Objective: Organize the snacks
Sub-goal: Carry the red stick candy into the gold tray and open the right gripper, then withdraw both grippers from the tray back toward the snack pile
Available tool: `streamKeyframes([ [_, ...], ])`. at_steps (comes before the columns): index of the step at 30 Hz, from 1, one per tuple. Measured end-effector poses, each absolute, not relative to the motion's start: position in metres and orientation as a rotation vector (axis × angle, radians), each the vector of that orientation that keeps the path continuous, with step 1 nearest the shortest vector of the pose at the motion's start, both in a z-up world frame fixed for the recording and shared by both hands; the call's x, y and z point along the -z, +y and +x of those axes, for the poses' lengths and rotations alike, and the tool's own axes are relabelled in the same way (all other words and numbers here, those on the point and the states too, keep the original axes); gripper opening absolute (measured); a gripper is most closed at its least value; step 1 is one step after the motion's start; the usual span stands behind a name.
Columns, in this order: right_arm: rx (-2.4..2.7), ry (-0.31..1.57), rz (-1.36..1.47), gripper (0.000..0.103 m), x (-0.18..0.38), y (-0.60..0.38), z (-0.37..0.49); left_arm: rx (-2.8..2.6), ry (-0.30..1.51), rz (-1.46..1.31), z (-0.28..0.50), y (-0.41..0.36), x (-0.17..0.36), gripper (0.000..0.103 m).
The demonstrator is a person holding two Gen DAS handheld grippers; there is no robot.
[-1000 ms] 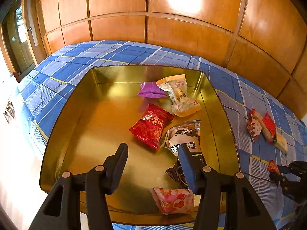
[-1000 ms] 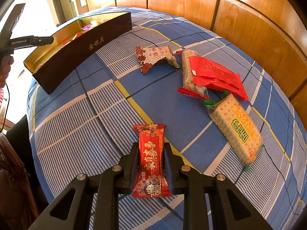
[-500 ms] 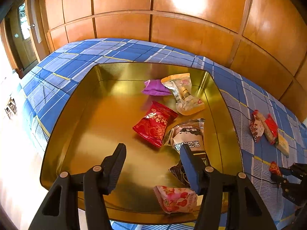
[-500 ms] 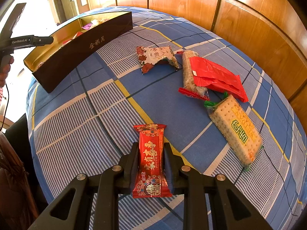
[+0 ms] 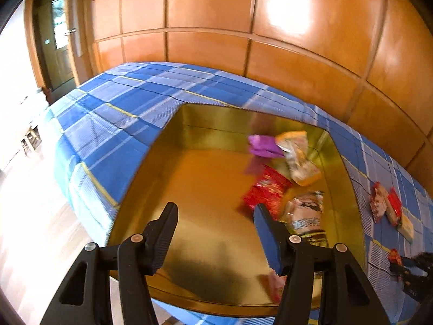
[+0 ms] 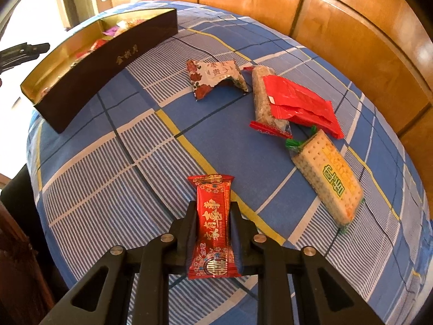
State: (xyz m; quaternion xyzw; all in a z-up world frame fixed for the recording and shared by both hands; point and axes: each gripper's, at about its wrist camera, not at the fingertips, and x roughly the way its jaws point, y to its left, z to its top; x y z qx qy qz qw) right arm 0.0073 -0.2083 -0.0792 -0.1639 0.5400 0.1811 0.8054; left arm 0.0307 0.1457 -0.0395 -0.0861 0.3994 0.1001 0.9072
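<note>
**Ana:** Grip first. The right gripper point(image 6: 213, 233) has its jaws pinched on the red candy bar point(image 6: 213, 222), across the wrapper's long sides and low on its length. The far end pokes out past the fingertips, over the blue checked cloth point(image 6: 113, 197).

**Ben:** Does it look secure?

**Ana:** I'd say so, but the wrapper is slick and crinkly. My advice: lift straight up before swinging across, so the free end doesn't drag on the cloth.

**Ben:** And what sits beyond it?

**Ana:** Three loose snacks, farther out: a cracker pack point(image 6: 327, 176), a long cereal bar point(image 6: 263, 100) partly under a red wrapper point(image 6: 300, 103), and a floral packet point(image 6: 216, 77). Steer left of them.

**Ben:** Where should it go?

**Ana:** Into the dark box point(image 6: 108, 65), far left on the cloth. Its gold inside point(image 5: 216, 189) already holds several packets clustered along one wall, so I'd aim for the bare floor.

**Ben:** The other hand?

**Ana:** The left gripper point(image 5: 215, 222) hangs over the box's near part, jaws spread, nothing between them. That picture is blurred. Best to get it clear before releasing low inside.
</note>
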Motion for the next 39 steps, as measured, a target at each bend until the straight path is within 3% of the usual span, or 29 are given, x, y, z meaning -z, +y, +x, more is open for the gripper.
streamKeyframes([
  [7,-0.388,1.149,-0.220,0.022,0.056,-0.189,0.019,-0.244,0.815,-0.180,0.018,0.165,0.045,0.059],
  [17,-0.761,0.962,-0.163,0.022,-0.009,-0.036,0.042,-0.239,0.791,-0.203,0.013,0.170,0.039,0.059],
  [26,-0.798,1.076,-0.308,0.023,0.043,0.067,0.063,-0.233,0.802,-0.212,0.010,0.175,0.043,0.059],
  [31,-0.697,1.085,-0.369,0.025,0.058,0.056,0.065,-0.220,0.810,-0.207,0.011,0.171,0.047,0.059],
  [39,-0.677,1.070,-0.333,0.036,0.051,0.045,0.059,-0.194,0.810,-0.187,0.010,0.160,0.046,0.059],
])
